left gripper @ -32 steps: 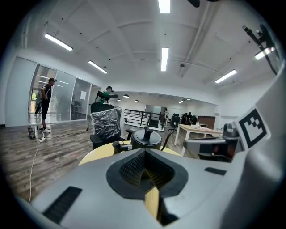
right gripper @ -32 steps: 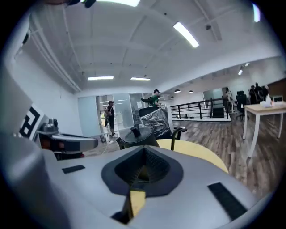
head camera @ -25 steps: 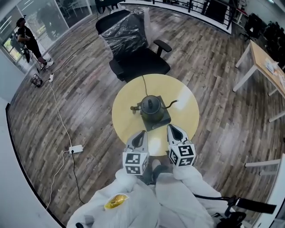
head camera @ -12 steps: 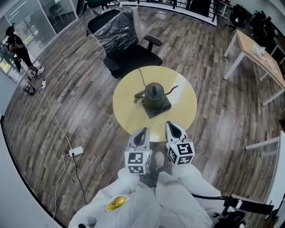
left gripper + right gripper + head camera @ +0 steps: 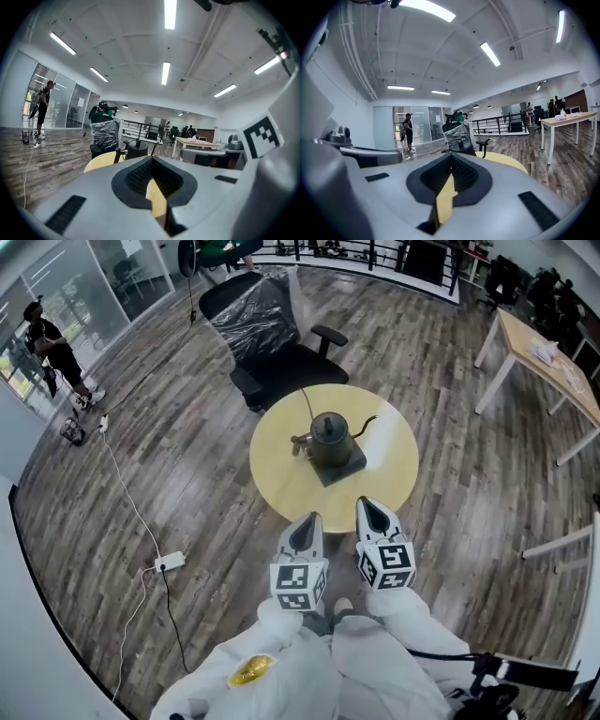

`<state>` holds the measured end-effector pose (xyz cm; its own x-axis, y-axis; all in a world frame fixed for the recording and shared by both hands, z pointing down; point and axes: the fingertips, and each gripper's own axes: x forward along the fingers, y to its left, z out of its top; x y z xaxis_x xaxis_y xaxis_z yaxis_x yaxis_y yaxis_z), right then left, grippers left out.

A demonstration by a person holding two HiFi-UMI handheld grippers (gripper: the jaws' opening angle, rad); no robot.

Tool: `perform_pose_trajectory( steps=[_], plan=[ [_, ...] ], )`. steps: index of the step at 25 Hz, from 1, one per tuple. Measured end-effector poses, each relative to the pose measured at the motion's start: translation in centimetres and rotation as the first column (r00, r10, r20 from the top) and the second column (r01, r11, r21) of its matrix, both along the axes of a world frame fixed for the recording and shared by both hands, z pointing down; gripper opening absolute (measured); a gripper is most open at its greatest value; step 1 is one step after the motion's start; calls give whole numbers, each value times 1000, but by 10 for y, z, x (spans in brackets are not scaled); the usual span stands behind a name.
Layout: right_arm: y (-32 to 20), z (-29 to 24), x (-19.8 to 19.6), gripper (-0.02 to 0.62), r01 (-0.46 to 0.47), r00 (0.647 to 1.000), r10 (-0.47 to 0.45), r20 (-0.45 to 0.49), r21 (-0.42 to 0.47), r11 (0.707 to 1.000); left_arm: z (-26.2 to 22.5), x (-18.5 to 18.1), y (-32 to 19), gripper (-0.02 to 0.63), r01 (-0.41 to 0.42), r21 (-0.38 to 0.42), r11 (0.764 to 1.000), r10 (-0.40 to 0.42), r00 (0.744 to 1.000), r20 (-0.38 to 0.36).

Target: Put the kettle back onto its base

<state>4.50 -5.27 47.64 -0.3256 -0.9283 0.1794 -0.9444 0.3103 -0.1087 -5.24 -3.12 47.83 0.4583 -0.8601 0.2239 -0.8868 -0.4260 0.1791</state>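
A dark gooseneck kettle (image 5: 332, 438) stands on its square black base (image 5: 341, 467) near the middle of a round yellow table (image 5: 281, 482), its spout to the right and handle to the left. My left gripper (image 5: 310, 522) and right gripper (image 5: 369, 509) hang side by side just off the table's near edge, apart from the kettle, both shut and empty. In the left gripper view the kettle (image 5: 138, 148) peeks over the closed jaws. In the right gripper view the kettle (image 5: 460, 145) shows only its lid above the jaws.
A black office chair (image 5: 281, 351) with plastic over its back stands behind the table. The kettle's cord (image 5: 304, 401) runs off the table's far edge. A power strip (image 5: 169, 563) and cable lie on the wooden floor at left. A desk (image 5: 544, 357) is at far right; a person (image 5: 54, 348) stands far left.
Both grippers have drawn back from over the table's near part to just off its edge, still shut. The kettle and base have not moved on the table.
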Motion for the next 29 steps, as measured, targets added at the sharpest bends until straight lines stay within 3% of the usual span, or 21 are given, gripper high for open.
perform_pose_trajectory(
  steps=[7, 29],
  plan=[
    [4, -2, 4, 11, 15, 998, -14, -63, 13, 1000, -6, 10, 7, 2, 3, 28, 1000, -3, 1000, 6],
    [3, -9, 17, 11, 12, 998, -11, -59, 21, 1000, -1, 18, 2, 2, 10, 13, 1000, -11, 1000, 29]
  ],
)
